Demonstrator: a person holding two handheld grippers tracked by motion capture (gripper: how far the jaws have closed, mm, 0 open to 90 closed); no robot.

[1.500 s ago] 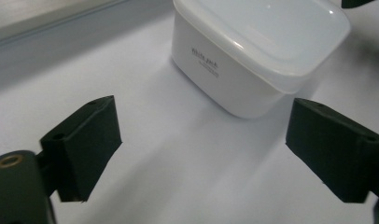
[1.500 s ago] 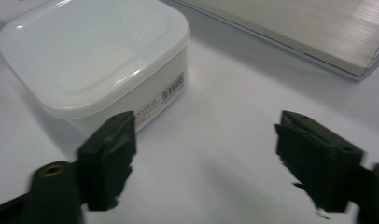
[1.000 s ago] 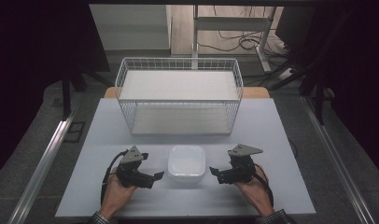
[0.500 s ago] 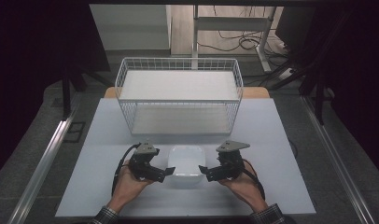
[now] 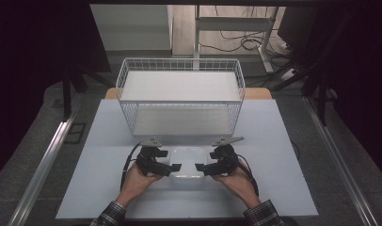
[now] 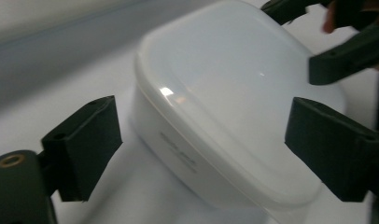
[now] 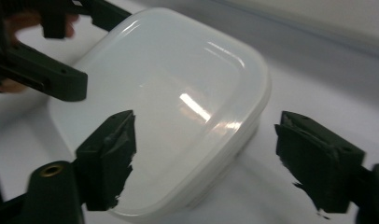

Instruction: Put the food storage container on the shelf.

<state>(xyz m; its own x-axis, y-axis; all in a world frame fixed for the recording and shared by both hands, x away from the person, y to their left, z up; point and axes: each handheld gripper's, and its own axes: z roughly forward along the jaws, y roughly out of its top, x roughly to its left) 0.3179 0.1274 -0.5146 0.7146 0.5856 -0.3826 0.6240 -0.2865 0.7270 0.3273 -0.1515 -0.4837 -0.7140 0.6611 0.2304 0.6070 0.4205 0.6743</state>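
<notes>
On the pale grey table [image 5: 109, 188], a white wire basket [image 5: 179, 94] stands at the far side, a flat white board across its top. Near the front edge sits a white plastic container [image 5: 188, 162], squarish with rounded corners, glossy lid on; embossed lettering on its side wall is too blurred to read. Left gripper [image 5: 171, 168] and right gripper [image 5: 202, 168] flank it, black fingers [image 6: 85, 144] spread, just been closing, not yet pressing it.

Left gripper [image 5: 172, 166] and right gripper [image 5: 202, 167] face each other, fingers apart, just been closing.
</notes>
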